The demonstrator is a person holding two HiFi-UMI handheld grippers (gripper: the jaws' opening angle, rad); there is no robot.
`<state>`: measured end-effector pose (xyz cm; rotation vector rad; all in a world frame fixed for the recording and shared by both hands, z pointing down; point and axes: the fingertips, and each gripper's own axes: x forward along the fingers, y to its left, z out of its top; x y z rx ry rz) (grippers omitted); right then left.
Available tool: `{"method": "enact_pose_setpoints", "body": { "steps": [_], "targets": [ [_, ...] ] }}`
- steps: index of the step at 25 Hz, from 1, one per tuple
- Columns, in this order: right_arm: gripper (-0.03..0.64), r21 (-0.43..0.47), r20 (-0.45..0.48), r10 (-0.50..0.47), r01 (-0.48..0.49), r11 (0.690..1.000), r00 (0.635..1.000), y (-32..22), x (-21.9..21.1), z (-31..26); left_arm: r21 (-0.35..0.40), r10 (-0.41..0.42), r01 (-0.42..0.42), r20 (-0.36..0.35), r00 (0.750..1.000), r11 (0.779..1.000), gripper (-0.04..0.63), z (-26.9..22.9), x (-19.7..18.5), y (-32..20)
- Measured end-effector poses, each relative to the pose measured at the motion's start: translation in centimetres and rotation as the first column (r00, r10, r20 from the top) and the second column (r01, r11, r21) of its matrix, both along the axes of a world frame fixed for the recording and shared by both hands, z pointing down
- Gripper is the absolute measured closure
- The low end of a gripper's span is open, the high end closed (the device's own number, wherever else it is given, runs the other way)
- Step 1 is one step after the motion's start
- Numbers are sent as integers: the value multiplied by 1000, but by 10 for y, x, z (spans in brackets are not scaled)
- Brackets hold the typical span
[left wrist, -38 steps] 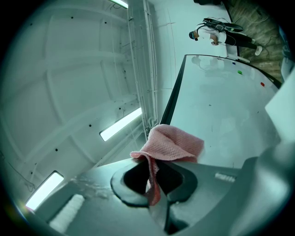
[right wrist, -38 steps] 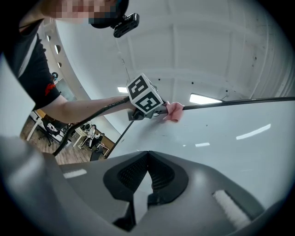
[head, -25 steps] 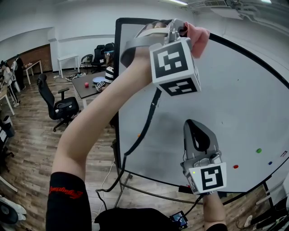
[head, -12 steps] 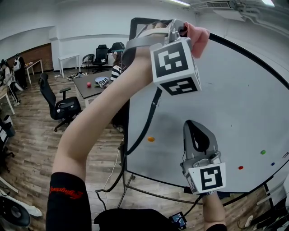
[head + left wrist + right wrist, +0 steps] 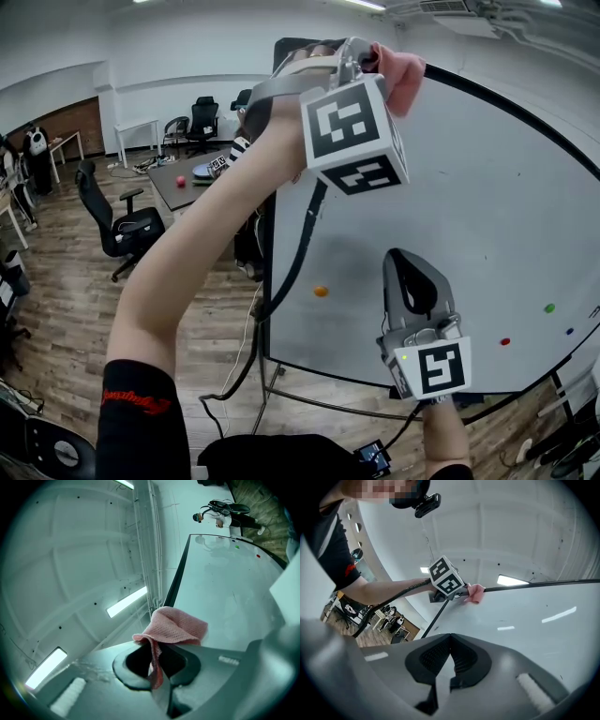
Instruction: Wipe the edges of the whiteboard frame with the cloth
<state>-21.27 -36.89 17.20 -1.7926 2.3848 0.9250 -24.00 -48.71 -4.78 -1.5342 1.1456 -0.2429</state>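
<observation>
Right gripper view shows the right gripper with jaws together and empty, near the whiteboard. Farther up, the left gripper is clamped on the pink cloth. The cloth bulges past the fingertips, against the top edge of the frame near its upper left corner.

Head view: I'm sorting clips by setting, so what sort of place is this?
Probably an open office or lab workspace: a large whiteboard on a stand, black office chairs, and a table behind them on a wood floor.
</observation>
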Motion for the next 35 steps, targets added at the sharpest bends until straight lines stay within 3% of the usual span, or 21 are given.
{"method": "enact_pose_setpoints", "body": {
  "steps": [9,16,35],
  "targets": [
    [615,-13,0,-1,1,1000,1000,-7,-5,5,8,3,-3,-4,1000,1000,574,0,-7,-2],
    [615,-16,-13,-8,8,1000,1000,-23,-45,12,14,0,0,-18,1000,1000,574,5,-51,-15],
    [615,-70,-34,-50,47,996,998,-48,-82,23,-3,-52,52,-41,998,999,574,2,-98,-38]
  ]
}}
